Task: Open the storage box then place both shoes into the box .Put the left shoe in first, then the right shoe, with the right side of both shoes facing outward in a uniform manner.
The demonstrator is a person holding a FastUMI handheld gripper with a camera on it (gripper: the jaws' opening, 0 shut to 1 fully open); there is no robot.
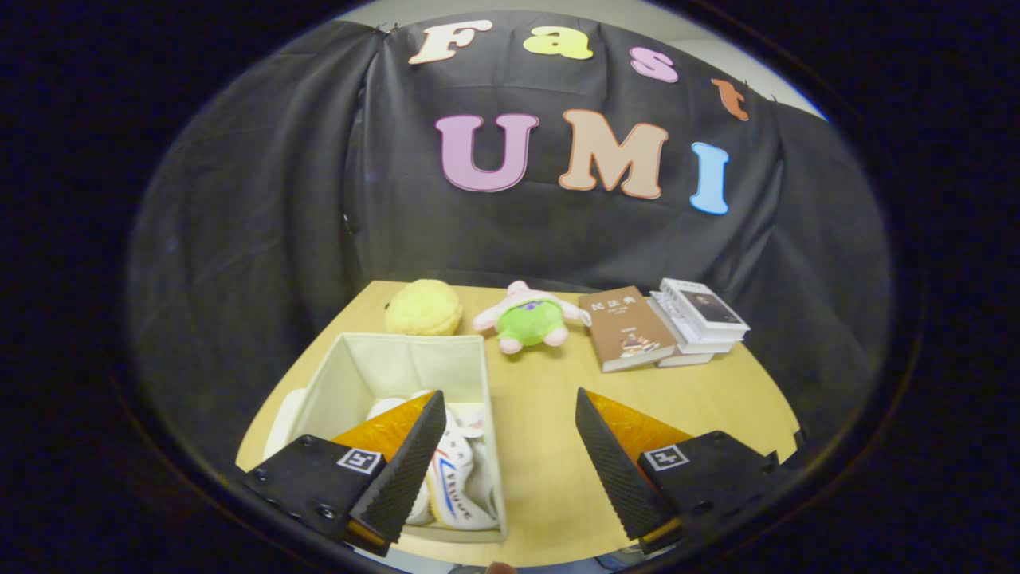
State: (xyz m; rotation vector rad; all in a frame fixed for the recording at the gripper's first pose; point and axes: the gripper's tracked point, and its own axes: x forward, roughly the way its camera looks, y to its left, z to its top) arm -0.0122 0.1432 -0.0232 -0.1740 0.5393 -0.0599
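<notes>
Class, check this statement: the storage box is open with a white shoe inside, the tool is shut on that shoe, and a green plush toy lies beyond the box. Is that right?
Not quite. The gripper view shows the tool open, with bare table between its fingers, pressing on nothing. The rest holds: the storage box is open, a white shoe lies inside, and the green plush toy lies beyond the box.
</notes>
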